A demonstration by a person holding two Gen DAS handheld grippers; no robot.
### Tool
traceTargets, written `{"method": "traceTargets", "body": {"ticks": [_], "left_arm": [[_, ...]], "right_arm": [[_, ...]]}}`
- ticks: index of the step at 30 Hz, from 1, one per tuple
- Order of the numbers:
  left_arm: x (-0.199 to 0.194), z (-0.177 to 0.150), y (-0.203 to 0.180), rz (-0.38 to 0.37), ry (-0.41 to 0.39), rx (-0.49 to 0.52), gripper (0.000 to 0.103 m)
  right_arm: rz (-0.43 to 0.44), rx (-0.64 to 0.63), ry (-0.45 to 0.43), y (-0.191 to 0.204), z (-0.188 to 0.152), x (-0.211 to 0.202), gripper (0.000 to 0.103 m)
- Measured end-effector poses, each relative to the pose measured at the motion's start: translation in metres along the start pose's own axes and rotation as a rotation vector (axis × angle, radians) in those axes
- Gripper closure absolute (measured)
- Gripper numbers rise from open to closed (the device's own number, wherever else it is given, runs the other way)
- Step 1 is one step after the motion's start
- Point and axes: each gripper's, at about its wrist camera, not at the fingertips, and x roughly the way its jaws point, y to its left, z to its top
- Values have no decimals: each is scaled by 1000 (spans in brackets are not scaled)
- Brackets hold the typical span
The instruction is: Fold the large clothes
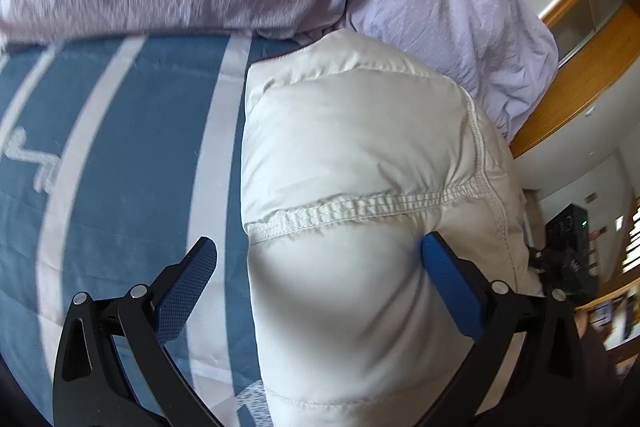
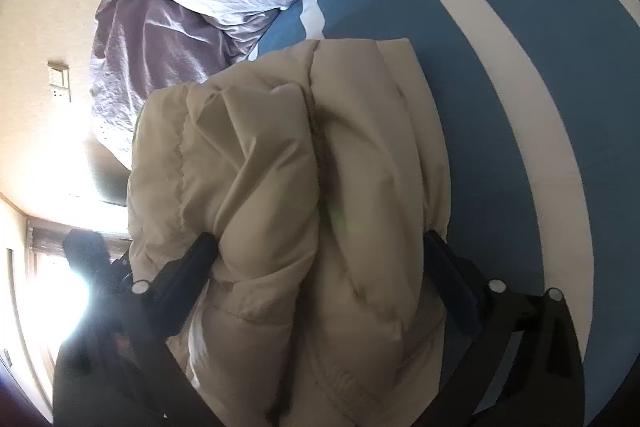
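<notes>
- the left gripper (image 1: 318, 251) stands with its jaws wide; one blue pad hangs over the striped blue bedspread (image 1: 132, 155), the other rests against the puffy side of the white padded jacket (image 1: 360, 155), and nothing is pinched between them.
- that jacket lies on the bed as a thick bundle, just beside the lilac duvet (image 1: 448, 7) bunched at the far end.
- the right gripper (image 2: 320, 247) also has its jaws spread about as wide as they go; the jacket bulges up between the fingers and touches both, but it looks more straddled than clamped, though backlight from the window makes the near pad hard to read.
- progress, as i judge it: the jacket is already gathered into a compact, layered packet, so the main folds seem made; what is left is probably pressing it flat, tidying loose flaps and squaring the edges.
- only the left wrist view shows the smooth quilted face with its stitched seam (image 1: 360, 207) and the wooden bed frame (image 1: 568, 107) beyond, with shelves in the room past it.
- only the right wrist view shows the untidy side: overlapping folds and a deep crease down the middle, plus a wall switch (image 2: 58, 81) and the bright window, which the other view misses.
</notes>
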Motion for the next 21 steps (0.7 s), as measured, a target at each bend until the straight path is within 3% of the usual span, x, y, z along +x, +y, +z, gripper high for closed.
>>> {"method": "traceTargets", "body": {"ticks": [8,13,21], "left_arm": [[12,-1,8,-127,34,-79,3],[11,-1,3,-163,26,-94,18],[5,6,5,-191,9,-95,34]], "right_arm": [[88,22,-11,-8,-5,-5,33],[138,26,-26,-12,-7,-9,46],[187,26,-56,-9,-4,-11,55]]}}
